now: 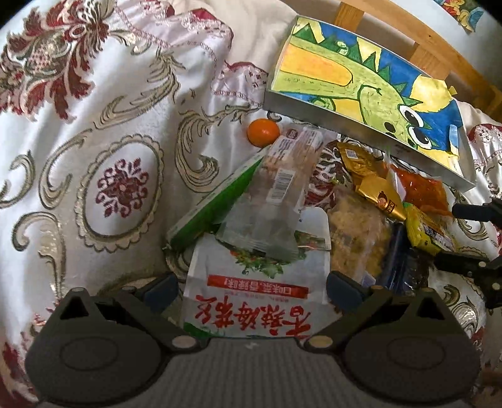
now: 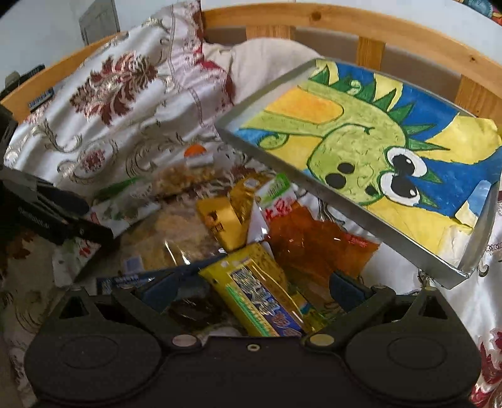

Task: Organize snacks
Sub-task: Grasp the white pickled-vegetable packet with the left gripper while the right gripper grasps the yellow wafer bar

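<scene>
Bedspread [image 1: 94, 125] fills left view; right alone shows wooden rail [image 2: 345, 22].

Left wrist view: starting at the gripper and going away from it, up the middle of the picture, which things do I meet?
White packet with red lettering → clear packet with a barcode → small orange fruit → tray lined with a dinosaur drawing.

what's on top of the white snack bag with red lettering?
A clear packet lies across the white bag's upper end; a green box leans alongside. Whatever is beneath the bag is hidden.
</scene>
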Tool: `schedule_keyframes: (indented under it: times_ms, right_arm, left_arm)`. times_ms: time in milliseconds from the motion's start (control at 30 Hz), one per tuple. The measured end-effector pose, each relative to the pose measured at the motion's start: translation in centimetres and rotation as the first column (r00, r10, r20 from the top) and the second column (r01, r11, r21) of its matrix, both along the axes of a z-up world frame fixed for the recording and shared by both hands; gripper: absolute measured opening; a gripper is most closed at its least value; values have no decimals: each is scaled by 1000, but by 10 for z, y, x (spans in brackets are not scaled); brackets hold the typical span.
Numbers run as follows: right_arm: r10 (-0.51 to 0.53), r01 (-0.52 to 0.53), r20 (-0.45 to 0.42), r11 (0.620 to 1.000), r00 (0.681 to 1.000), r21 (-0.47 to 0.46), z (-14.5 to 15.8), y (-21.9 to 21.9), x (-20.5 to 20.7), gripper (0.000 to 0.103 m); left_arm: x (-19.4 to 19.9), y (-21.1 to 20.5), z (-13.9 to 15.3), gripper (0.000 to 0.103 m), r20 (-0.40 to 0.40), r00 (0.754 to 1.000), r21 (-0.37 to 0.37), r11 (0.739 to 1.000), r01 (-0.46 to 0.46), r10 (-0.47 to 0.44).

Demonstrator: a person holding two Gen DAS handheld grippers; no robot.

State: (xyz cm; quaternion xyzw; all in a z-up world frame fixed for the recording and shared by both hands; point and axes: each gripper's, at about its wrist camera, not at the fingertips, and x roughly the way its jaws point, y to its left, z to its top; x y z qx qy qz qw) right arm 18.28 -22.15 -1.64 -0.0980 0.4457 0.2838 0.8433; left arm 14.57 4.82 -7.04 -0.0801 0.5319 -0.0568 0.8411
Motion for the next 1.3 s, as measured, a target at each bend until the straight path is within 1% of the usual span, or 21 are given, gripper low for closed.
schedule_keyframes:
  times_ms: [100,167,200,267,333,400,433,500,633,700,867,933,1000,1067,1133,1233,1300]
  right_arm:
    - [-17,18,-49,1000,999,10,-6,-6,5,97]
    - [-23,23,-67,1000,998,5,-9,-7,8,94]
    - [-24,24,-72,1000,997,2,-10,-6,8,92]
    - [-23,23,-91,1000,996,6,-12,-4,7,87]
    - [-21,21,-83,1000,996,-8,-12,-1,5,85]
    - [-16,15,-78,1000,997,-13,-11,2,2,78]
    - [-16,15,-82,1000,997,-8,-10,2,2,77]
    - [-18,18,-84,1000,996,-5,-9,3,1,71]
    - [-20,20,-79,1000,997,-10,-7,9,-2,67]
    - [-18,18,-79,1000,997,-6,-6,12,-3,63]
    - [9,-8,-92,1000,996,17,-3,23,-9,62]
    - [17,-16,-89,1000,996,17,-2,27,-10,67]
    - [24,-23,-81,1000,996,9,-3,30,-10,74]
    - [25,-25,-81,1000,996,2,-5,33,-8,76]
    - [29,-30,-89,999,996,-14,-7,37,-4,75]
    - [25,-28,-124,999,992,-23,-11,40,0,73]
    - [24,-29,-117,999,993,-45,-10,44,-2,62]
  left_arm:
    - [0,-1,-4,102,-3,1000,-3,1000,4,-4]
    - [-1,-1,-5,102,-8,1000,-15,1000,6,-6]
    - [-1,-2,-7,102,-22,1000,-26,1000,16,-16]
    - [-2,-6,-8,102,-30,999,-20,999,40,-41]
    - [-3,-10,-8,102,-24,998,-15,998,59,-59]
    - [-3,-12,-7,102,-21,997,-28,997,70,-70]
    - [-5,-13,-6,102,-18,997,-33,997,72,-73]
    - [-5,-14,-5,101,-14,997,-49,996,77,-78]
    - [-9,-19,-2,99,-3,996,-83,992,94,-94]
    - [-11,-22,0,99,-1,994,-96,990,108,-108]
    - [-13,-30,0,99,9,993,-71,990,119,-119]
    - [-13,-30,0,100,7,994,-70,991,113,-113]
    - [-12,-31,-1,101,2,994,-71,992,108,-108]
    - [-10,-33,-3,102,-1,994,-68,992,108,-108]
    - [-10,-35,-4,101,2,994,-61,992,113,-113]
    - [-11,-35,-3,100,5,994,-59,992,110,-110]
    - [-12,-35,-1,99,2,995,-61,993,104,-104]
